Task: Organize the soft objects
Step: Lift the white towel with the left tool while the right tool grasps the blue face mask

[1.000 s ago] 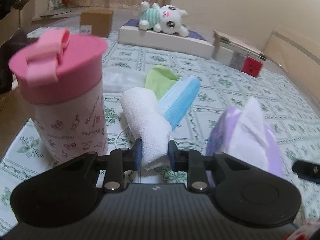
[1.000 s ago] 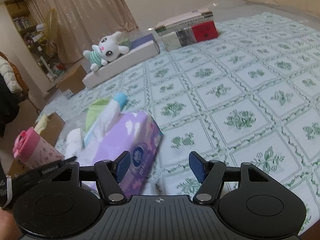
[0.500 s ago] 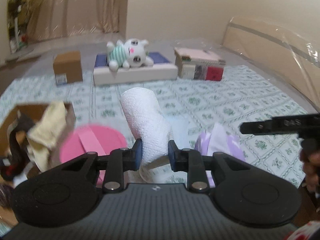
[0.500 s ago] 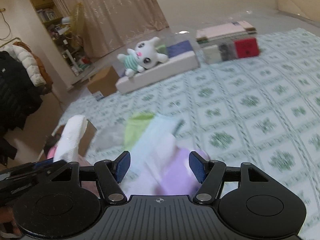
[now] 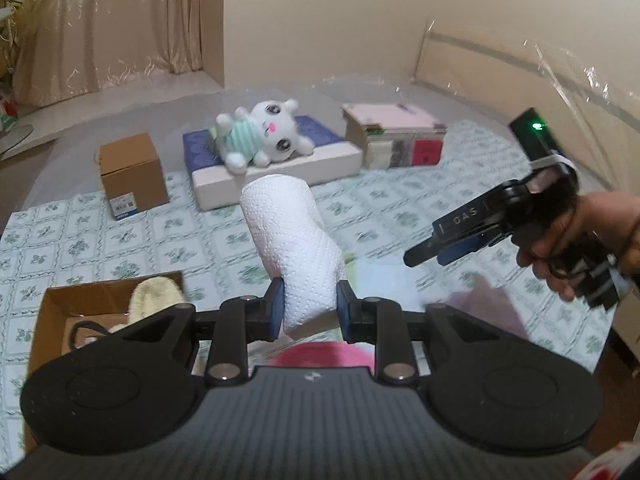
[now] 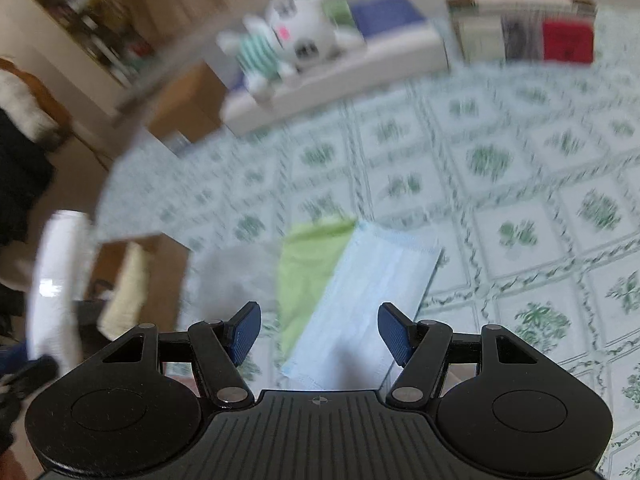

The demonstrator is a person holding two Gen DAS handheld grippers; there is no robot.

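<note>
The left gripper (image 5: 310, 305) is clamped on the lower end of a white paper towel roll (image 5: 292, 236), which stands up from its fingers, above a pink lid (image 5: 320, 354) and just right of an open cardboard box (image 5: 60, 308) holding a cream fluffy item (image 5: 154, 298). The right gripper (image 6: 320, 334) has its fingers spread wide with nothing between them, hovering over a light blue cloth (image 6: 368, 292) that overlaps a green cloth (image 6: 306, 256) on the patterned sheet (image 6: 520, 184). Well beyond both, a white plush toy (image 5: 266, 134) lies on a flat white box (image 5: 296, 168).

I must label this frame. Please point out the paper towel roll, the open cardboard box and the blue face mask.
paper towel roll (image 5: 292, 236): left wrist view, middle of its side.
open cardboard box (image 5: 42, 320): left wrist view, left wall.
blue face mask (image 6: 372, 292): right wrist view, its centre.
</note>
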